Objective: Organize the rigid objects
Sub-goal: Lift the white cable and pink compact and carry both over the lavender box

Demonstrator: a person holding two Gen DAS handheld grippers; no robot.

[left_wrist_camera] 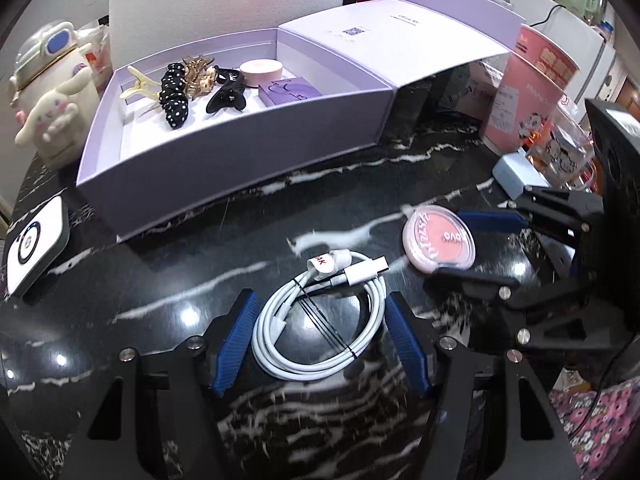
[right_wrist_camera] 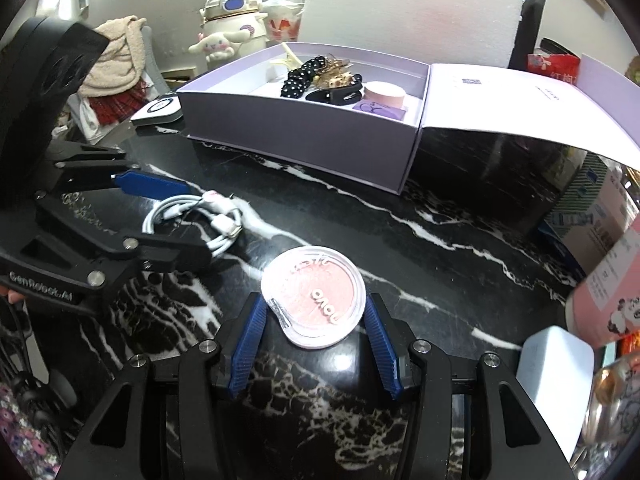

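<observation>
White cable (left_wrist_camera: 320,316), coiled, lies on the black marble bench (left_wrist_camera: 200,272) between the spread fingers of the left gripper (left_wrist_camera: 322,332), which stand wide and touch nothing. The pink compact (right_wrist_camera: 316,300) lies between the fingers of the right gripper (right_wrist_camera: 314,340), also apart, just beside its rim on both sides. Beyond both fingertips stands the lilac box (left_wrist_camera: 248,160) with hair clips (left_wrist_camera: 176,92) inside.

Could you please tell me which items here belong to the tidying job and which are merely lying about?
Job: cable between the open left jaws; compact between the open right jaws; lilac box holding hair clips.

Lying about: plush toy, pink canister, white charger.
</observation>
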